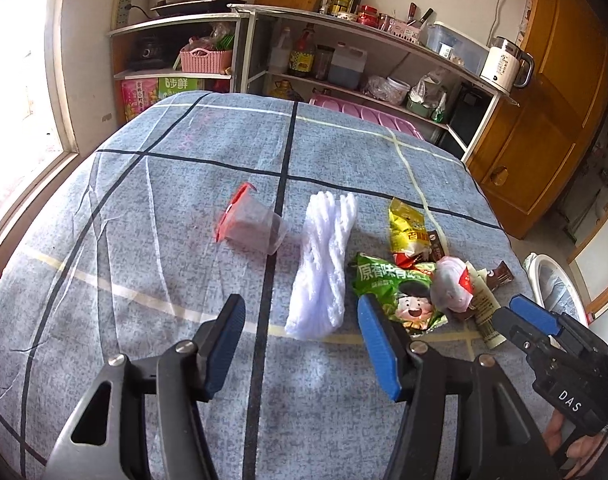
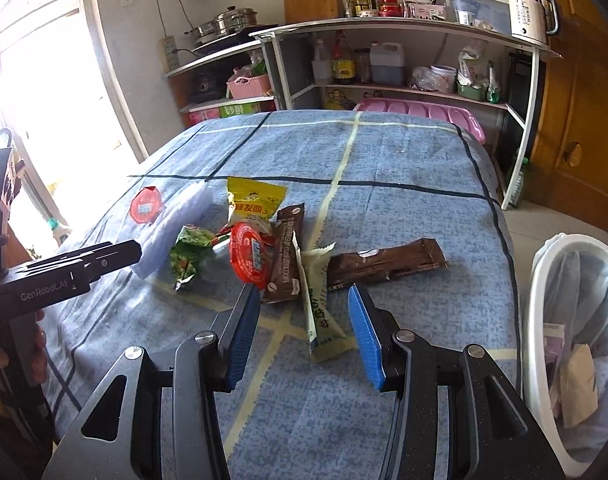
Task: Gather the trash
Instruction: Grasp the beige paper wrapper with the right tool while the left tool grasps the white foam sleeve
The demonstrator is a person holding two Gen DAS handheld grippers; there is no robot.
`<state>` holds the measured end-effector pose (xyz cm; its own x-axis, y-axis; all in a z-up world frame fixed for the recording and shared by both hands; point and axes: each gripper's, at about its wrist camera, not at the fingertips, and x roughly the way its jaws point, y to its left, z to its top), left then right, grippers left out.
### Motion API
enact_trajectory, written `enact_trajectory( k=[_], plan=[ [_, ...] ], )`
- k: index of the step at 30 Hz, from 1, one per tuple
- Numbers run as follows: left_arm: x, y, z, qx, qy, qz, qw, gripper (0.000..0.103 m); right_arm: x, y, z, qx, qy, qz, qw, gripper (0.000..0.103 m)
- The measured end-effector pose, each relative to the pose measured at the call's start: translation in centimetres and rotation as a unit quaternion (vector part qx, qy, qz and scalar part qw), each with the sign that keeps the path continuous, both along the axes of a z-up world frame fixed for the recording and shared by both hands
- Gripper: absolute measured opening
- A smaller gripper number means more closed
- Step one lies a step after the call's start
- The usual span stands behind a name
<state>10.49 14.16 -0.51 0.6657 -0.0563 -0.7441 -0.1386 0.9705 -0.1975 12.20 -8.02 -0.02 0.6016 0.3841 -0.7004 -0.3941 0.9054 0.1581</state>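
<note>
Trash in a loose heap on the blue plaid tabletop (image 2: 383, 168): yellow packet (image 2: 254, 200), green wrapper (image 2: 188, 256), red-lidded cup (image 2: 250, 258), brown sachet (image 2: 288, 256), pale long wrapper (image 2: 319, 312), dark brown wrapper (image 2: 383, 264). Clear cup (image 1: 252, 226) and white netting (image 1: 323, 264) lie apart to the left. White bin (image 2: 543, 280) stands off the right edge, bagged, partly filled.

Right gripper (image 2: 304, 312) jaws wide open, empty, straddling the pale long wrapper. Left gripper (image 1: 300, 320) also wide open and empty, low over the netting's near end.

Judgement: pick one piece only. Drop the jaws flat to the cloth, pinch the wrapper mid-length, avoid snagging the fabric or the overlapping sachet, then swing right to the bin.
</note>
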Motion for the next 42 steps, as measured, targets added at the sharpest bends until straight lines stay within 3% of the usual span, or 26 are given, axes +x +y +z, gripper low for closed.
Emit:
enact_trajectory(
  k=[9,15,17,21,33,42],
  plan=[
    [1.9,0.0,-0.8,-0.013,0.010,-0.012,0.9998,0.061,1.2,0.2,-1.3,0.001,0.027,-0.008,1.000,0.047],
    [3.0,-0.2,-1.7,-0.030,0.022,-0.022,0.9991,0.061,1.7,-0.2,-1.6,0.013,0.042,-0.013,0.999,0.029],
    [3.1,-0.4,-1.9,-0.027,0.022,-0.024,0.9991,0.061,1.8,-0.1,-1.7,0.015,0.044,-0.014,0.999,0.018],
    [3.3,-0.3,-1.8,-0.024,0.018,-0.019,0.9994,0.061,1.5,0.1,-1.5,0.012,0.039,-0.015,0.999,0.015],
    [3.9,-0.7,-2.1,-0.011,0.025,-0.026,0.9993,0.032,1.3,-0.3,-1.3,0.019,0.035,-0.017,0.999,0.013],
    [3.2,-0.5,-1.7,-0.012,0.017,-0.020,0.9996,0.027,1.0,-0.5,-1.2,0.022,0.030,-0.018,0.999,0.013]
  ],
)
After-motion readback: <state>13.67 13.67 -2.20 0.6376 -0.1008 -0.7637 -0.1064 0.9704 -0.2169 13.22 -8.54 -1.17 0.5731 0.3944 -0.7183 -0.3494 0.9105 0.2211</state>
